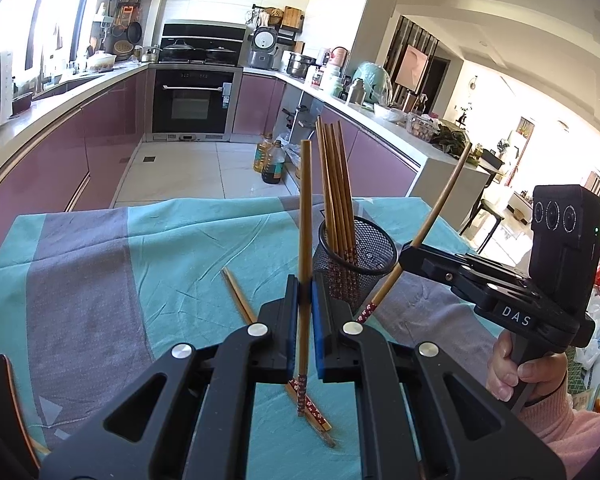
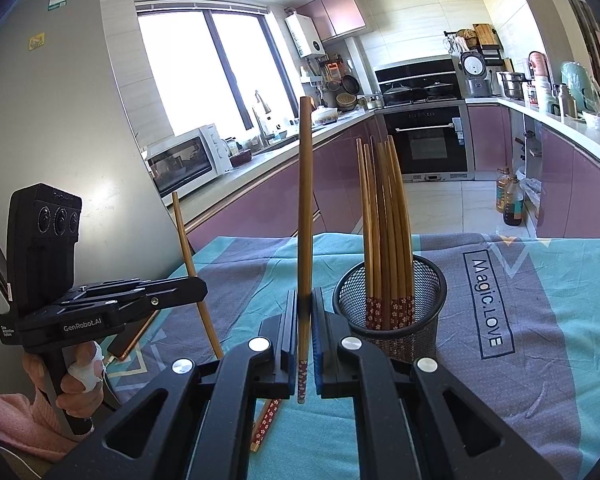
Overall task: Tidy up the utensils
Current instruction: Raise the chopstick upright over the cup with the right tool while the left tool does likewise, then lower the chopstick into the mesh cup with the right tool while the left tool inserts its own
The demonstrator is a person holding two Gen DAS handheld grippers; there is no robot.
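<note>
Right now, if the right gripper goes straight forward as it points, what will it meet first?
Probably the mesh cup, just right of the right gripper, which holds a chopstick; dead centre may pass left of it.

one mesh cup (image 2: pixel 392 300) holding about six chopsticks (image 2: pixel 386 224); two chopsticks lying on the counter (image 1: pixel 276 354); two tongs, one chopstick in each.

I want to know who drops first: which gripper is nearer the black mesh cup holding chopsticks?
Right, as far as these views show. The right gripper sits just beside the black mesh cup; the left gripper is slightly farther back, on the cup's other side.
</note>
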